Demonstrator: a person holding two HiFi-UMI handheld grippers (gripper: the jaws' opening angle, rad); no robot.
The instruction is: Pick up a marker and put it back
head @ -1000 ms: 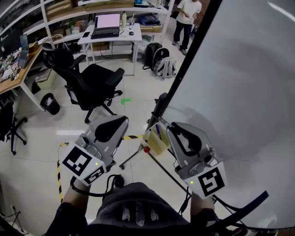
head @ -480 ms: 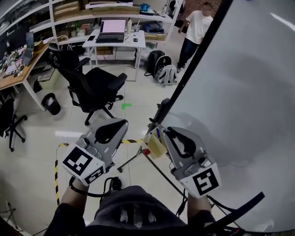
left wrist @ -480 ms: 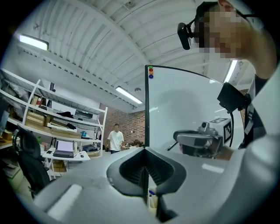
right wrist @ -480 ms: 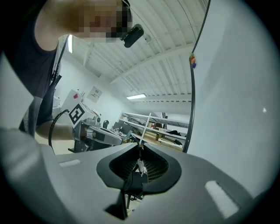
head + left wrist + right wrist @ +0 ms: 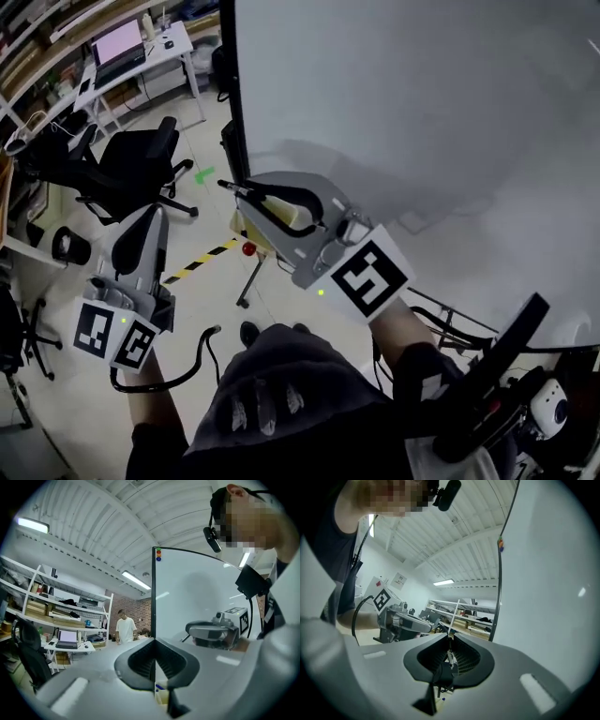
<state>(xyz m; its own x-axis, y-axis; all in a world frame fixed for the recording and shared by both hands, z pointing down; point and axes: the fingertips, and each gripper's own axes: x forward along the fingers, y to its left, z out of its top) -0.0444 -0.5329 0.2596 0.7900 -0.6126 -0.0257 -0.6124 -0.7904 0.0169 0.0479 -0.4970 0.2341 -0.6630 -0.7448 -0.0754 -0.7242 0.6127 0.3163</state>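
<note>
only the viewpoint has swung, now facing the large whiteboard (image 5: 422, 112). the right claw (image 5: 451, 635) stays just above the yellow plastic tray (image 5: 286, 217), narrow around a black marker with a white label (image 5: 446, 670). the left claw (image 5: 154, 640), pressed together and empty, hangs well left of the tray. putting back remains.

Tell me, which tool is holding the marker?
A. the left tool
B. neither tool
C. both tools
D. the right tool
D: the right tool is clamped on a dark marker, while the left tool is shut with nothing in it.
</note>
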